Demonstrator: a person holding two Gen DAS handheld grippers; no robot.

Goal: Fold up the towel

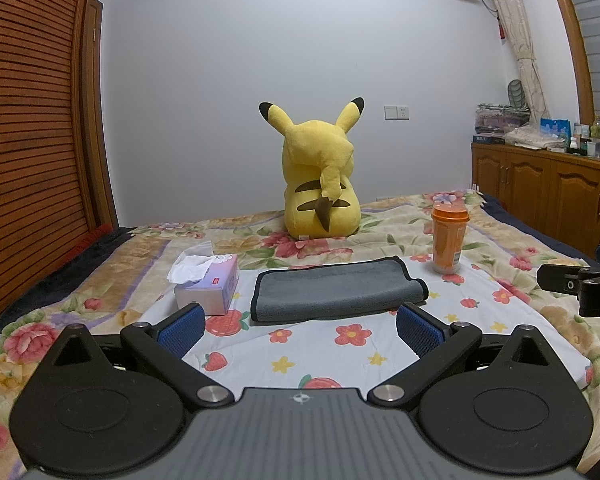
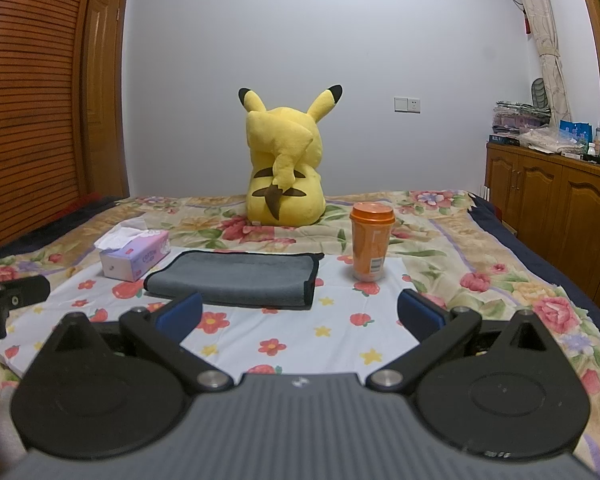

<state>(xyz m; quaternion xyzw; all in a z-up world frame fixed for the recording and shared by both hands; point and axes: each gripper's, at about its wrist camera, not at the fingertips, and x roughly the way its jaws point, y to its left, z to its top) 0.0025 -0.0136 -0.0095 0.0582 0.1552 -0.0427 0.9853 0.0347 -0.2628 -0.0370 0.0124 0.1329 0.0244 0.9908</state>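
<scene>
A grey towel with black trim [image 1: 336, 288] lies folded into a flat rectangle on a white flowered cloth [image 1: 320, 352] on the bed. It also shows in the right wrist view [image 2: 236, 280]. My left gripper [image 1: 300, 326] is open and empty, just short of the towel's near edge. My right gripper [image 2: 300, 314] is open and empty, near the towel's near right corner. The right gripper's side shows at the right edge of the left wrist view [image 1: 580, 284]. The left gripper's side shows at the left edge of the right wrist view [image 2: 8, 300].
A tissue box [image 1: 208, 284] stands left of the towel. An orange lidded cup [image 1: 448, 238] stands upright to its right. A yellow plush toy [image 1: 320, 184] sits behind. Wooden cabinets [image 1: 540, 192] line the right wall, a slatted wardrobe [image 1: 28, 120] the left.
</scene>
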